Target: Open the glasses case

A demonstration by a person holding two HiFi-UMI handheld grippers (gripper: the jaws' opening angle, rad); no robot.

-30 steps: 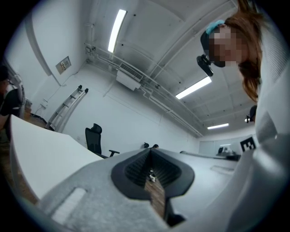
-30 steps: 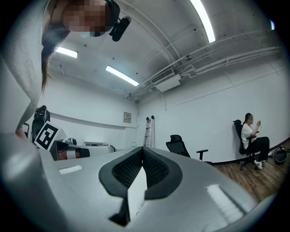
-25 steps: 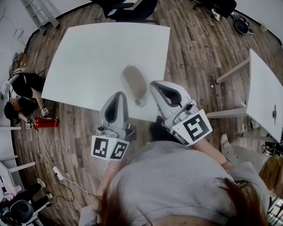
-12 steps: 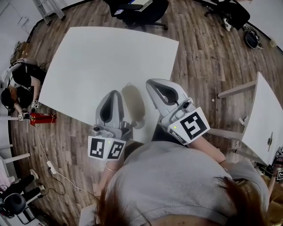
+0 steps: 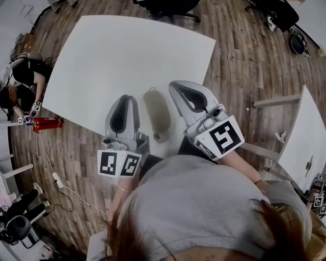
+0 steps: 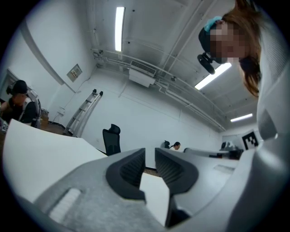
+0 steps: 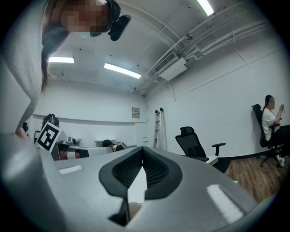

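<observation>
The glasses case (image 5: 157, 113), a brownish oblong pouch-like case, lies closed on the white table (image 5: 127, 46) near its front edge. My left gripper (image 5: 124, 97) lies just left of the case and my right gripper (image 5: 175, 84) just right of it, both pointing away from me and apart from it. In the left gripper view the left gripper (image 6: 150, 152) has a narrow gap between its jaws, which have just been opening, with nothing between them. The right gripper (image 7: 142, 149) is shut and empty.
Wooden floor surrounds the table. A second white table (image 5: 305, 137) stands at the right, and an office chair (image 5: 168, 5) at the far side. At the left a person (image 5: 15, 92) crouches by a red object (image 5: 46, 124) and cables. A ladder (image 6: 84, 111) leans on the far wall.
Both grippers have moved forward from the table's front edge and now flank the case on either side. The case has not moved on the table.
</observation>
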